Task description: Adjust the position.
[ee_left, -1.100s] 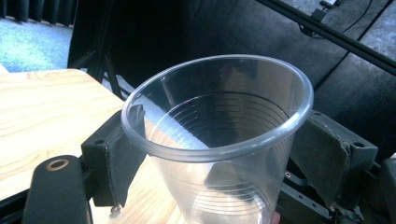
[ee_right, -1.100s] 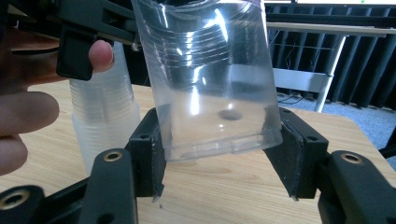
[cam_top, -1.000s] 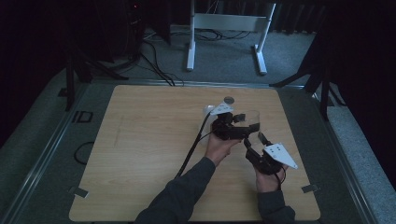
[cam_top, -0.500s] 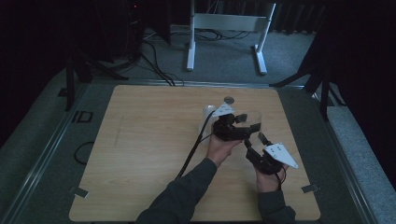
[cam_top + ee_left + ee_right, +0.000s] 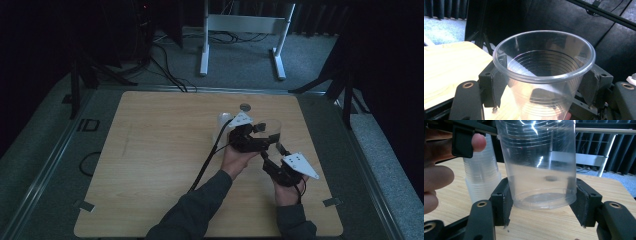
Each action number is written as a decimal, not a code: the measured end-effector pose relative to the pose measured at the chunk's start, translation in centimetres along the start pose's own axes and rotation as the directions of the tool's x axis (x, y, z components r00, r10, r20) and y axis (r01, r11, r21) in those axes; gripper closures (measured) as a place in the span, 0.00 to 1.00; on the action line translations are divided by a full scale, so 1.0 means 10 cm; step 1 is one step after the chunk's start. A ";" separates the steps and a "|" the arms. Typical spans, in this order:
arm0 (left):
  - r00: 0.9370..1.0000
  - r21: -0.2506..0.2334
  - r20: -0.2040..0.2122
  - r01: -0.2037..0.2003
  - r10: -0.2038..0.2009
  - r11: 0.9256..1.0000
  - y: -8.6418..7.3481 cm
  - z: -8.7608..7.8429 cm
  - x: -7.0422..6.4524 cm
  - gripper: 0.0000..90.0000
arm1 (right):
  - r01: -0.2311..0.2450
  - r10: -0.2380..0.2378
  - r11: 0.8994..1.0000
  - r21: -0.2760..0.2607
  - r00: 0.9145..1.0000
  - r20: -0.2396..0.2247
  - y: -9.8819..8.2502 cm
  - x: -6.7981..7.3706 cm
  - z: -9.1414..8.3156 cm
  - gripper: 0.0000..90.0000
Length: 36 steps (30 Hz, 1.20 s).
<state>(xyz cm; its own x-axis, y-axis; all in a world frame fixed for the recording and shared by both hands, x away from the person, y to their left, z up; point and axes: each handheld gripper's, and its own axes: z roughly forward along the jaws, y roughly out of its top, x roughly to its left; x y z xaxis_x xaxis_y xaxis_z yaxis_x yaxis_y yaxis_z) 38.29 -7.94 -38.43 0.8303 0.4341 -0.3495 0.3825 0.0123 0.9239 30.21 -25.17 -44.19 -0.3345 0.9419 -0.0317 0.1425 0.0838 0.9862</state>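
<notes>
A clear plastic cup [image 5: 544,67] hangs upright just above the table. My left gripper [image 5: 544,82] is shut on it: its jaws have just been closing, and the pads now press the cup's sides below the rim. The right gripper [image 5: 544,202] brackets the cup's base [image 5: 544,197]. Its jaws have just been opening, the pads stand at the base without squeezing it, and it is open. In the high view the cup [image 5: 270,129] sits right of centre, between the left gripper [image 5: 264,134] and the right gripper [image 5: 272,151].
A stack of clear cups [image 5: 482,177] stands on the wooden table [image 5: 165,150] just behind the held cup, and it appears as a pale stack [image 5: 223,122] in the high view. A small grey disc [image 5: 245,106] lies near the far edge. A white stand [image 5: 240,25] is on the floor beyond.
Both hands have kept their places. The left gripper's jaws look drawn in on the cup compared with a second ago.
</notes>
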 end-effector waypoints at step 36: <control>0.992 0.022 -0.067 -0.110 0.111 0.994 0.00 0.00 -0.07 0.34 | 0.002 -0.002 0.999 0.044 1.000 0.010 -0.02 -0.03 -0.02 0.30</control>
<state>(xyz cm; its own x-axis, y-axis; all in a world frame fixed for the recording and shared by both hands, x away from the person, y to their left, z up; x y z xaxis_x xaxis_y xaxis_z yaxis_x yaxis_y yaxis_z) 37.67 -8.23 -38.16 0.8388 0.4919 -0.2333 0.2974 -0.0553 0.9531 30.10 -25.51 -44.36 -0.3255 0.9449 -0.0353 0.1833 0.0997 0.9780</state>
